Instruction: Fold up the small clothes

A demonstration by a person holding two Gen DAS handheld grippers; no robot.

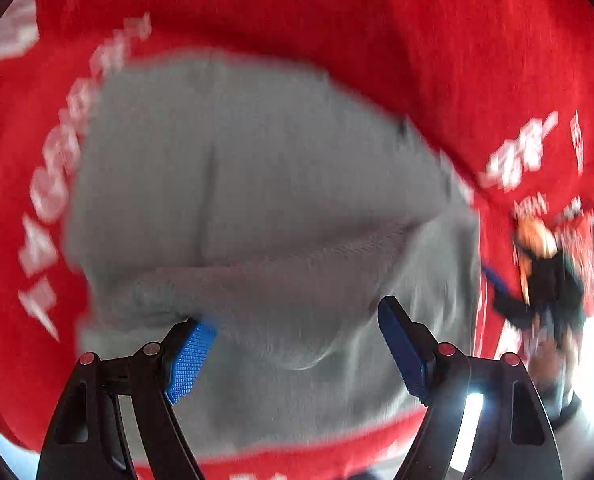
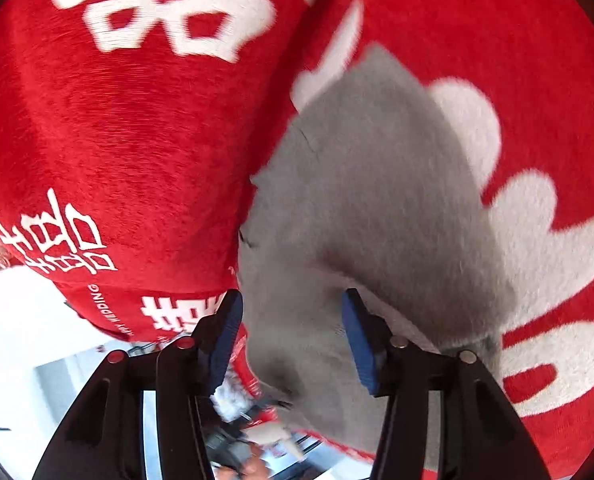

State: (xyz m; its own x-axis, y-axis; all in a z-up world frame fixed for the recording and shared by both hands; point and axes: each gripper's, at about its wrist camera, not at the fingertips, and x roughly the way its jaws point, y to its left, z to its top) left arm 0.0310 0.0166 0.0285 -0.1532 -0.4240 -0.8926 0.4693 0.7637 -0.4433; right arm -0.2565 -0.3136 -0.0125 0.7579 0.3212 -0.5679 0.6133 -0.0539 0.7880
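A small grey knit garment (image 1: 257, 184) lies on a red cloth (image 1: 477, 40) with white characters. It is partly folded, with a thick fold edge across its near part. My left gripper (image 1: 297, 340) is open just above the garment's near edge, blue pads apart, nothing between them. In the right wrist view the same grey garment (image 2: 377, 200) lies angled on the red cloth (image 2: 117, 140). My right gripper (image 2: 293, 332) is open over the garment's near corner, its jaws apart and holding nothing. Both views are blurred by motion.
The red cloth covers the whole work surface and drapes over its edge (image 2: 145, 304). The other gripper and hand (image 1: 545, 280) show at the right in the left wrist view. A bright floor area (image 2: 25, 320) lies beyond the edge.
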